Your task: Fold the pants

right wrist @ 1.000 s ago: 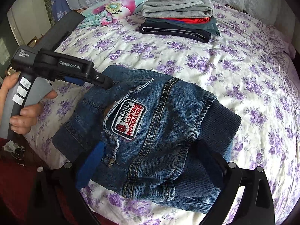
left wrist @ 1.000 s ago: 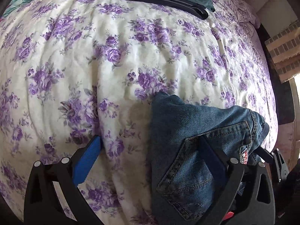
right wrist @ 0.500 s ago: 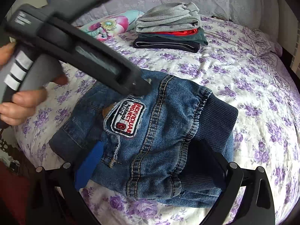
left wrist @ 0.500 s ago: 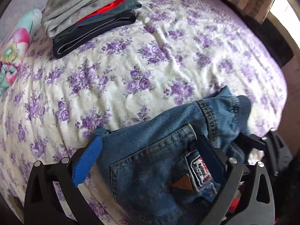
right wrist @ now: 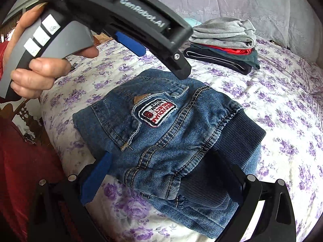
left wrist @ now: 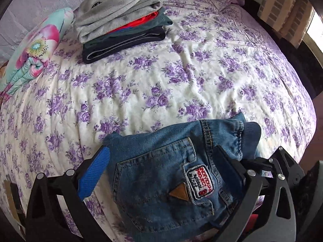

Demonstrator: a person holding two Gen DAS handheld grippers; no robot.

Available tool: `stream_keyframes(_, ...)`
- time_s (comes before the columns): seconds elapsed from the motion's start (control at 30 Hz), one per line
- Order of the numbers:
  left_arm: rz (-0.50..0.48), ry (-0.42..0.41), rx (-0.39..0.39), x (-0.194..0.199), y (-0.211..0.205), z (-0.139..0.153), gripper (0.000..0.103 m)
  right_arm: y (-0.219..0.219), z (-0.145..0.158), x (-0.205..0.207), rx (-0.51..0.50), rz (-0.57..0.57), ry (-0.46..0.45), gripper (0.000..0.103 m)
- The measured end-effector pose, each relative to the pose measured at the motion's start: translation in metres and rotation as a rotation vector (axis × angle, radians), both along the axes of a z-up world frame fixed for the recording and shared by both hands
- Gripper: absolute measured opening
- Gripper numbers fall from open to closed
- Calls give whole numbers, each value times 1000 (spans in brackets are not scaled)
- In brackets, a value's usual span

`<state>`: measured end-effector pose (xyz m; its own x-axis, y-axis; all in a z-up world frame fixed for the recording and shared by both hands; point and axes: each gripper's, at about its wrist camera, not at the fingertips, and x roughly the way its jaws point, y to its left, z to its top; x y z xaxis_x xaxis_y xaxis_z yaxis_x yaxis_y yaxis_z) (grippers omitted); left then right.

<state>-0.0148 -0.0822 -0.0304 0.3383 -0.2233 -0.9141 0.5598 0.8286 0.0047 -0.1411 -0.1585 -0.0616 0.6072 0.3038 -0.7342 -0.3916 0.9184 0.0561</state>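
The folded blue denim pants (left wrist: 165, 173) lie near the front edge of the bed, back pocket and white logo patch (right wrist: 154, 111) facing up, ribbed dark waistband (right wrist: 232, 141) at the right. My left gripper (left wrist: 161, 161) is open, its fingers spread over the bundle from above. In the right wrist view the left gripper (right wrist: 161, 50) hovers above the pants, held by a hand. My right gripper (right wrist: 169, 167) is open, its fingers either side of the bundle's near edge, not closed on it.
A stack of folded clothes (left wrist: 121, 26), grey on top, sits at the far side of the floral bedspread (left wrist: 181, 76); it also shows in the right wrist view (right wrist: 224, 42). A folded floral blanket (left wrist: 34, 50) lies at the far left. The bed's edge drops off at the right.
My left gripper has lifted and swung up away from the pants, now hovering above them. The pants lie still. My right gripper has shifted only slightly.
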Motion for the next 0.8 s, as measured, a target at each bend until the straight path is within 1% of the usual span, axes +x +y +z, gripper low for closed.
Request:
stream_keyframes(0.07,-18,8,49,-6,-4,-11,99,-1,1,2,1,22,-2,100)
stream_keyframes(0.1,-18,21,84,-7,-4,-22,99,-2,2,3,-1,35,-3,100)
stream_keyframes(0.13,-16,51,110,-6,-3,-38,99,-3,2,5,-1,48,-1,100)
stream_keyframes(0.17,2,83,104,-5,0,-50,99,-5,2,5,2,63,5,100)
stream_keyframes(0.23,55,99,44,-2,9,-54,99,-8,5,9,2,84,15,100)
stream_keyframes(0.3,66,110,48,0,9,-51,99,-11,16,16,-2,89,44,99)
stream_keyframes(0.37,81,115,41,0,12,-43,99,-20,37,19,6,32,0,100)
stream_keyframes(0.4,85,104,34,-2,15,-37,99,-29,49,21,34,-7,-30,100)
stream_keyframes(0.43,97,86,-4,-5,21,-28,99,-35,55,24,82,-8,-23,99)
stream_keyframes(0.47,120,89,-57,-5,31,-19,98,-39,58,29,101,-22,-5,100)
stream_keyframes(0.5,138,95,-73,-6,37,-13,98,-41,57,35,83,-63,7,100)
stream_keyframes(0.53,156,100,-68,-5,44,-13,98,-42,53,43,42,-122,25,100)
stream_keyframes(0.57,174,91,-62,-6,49,-12,98,-45,49,48,31,-147,42,100)
stream_keyframes(0.6,185,87,-64,-7,55,-14,98,-50,45,51,39,-177,45,100)
stream_keyframes(0.63,187,101,-59,-8,60,-17,98,-57,43,51,51,-224,43,100)
stream_keyframes(0.7,186,132,-34,-11,63,-26,98,-74,36,52,121,-296,76,100)
stream_keyframes(0.73,179,143,-22,-15,63,-32,98,-80,29,52,158,-309,106,100)
stream_keyframes(0.77,172,151,-13,-18,63,-39,98,-84,20,54,165,-328,147,100)
stream_keyframes(0.8,170,160,-5,-19,63,-47,99,-87,6,59,153,-344,210,100)
